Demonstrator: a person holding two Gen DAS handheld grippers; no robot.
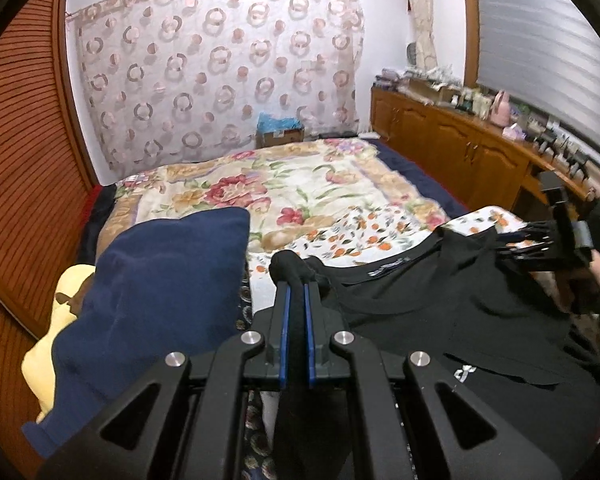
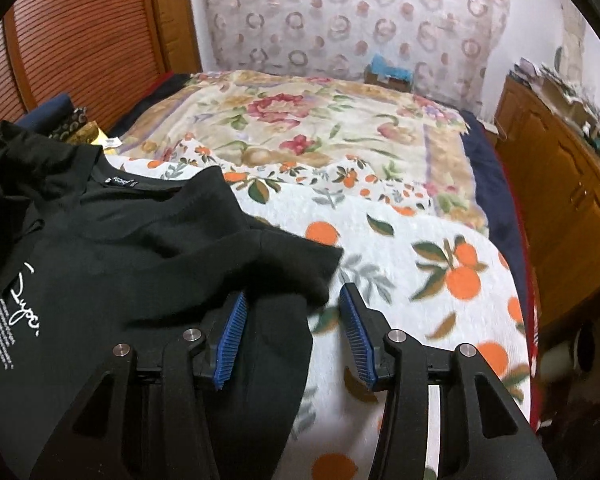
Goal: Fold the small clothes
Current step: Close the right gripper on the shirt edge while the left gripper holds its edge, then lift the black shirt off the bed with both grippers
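The left gripper [image 1: 296, 280] has its jaws pinching the black shirt [image 1: 440, 296]. The right gripper's [image 2: 292, 304] jaws are spread over the shirt's edge on the bed [image 2: 400, 240].

Both wrist cameras look forward and downward, close over the bed's [image 1: 300, 184] near edge, toward the curtain [image 2: 352, 20]. Both views share the black shirt [image 1: 460, 300].
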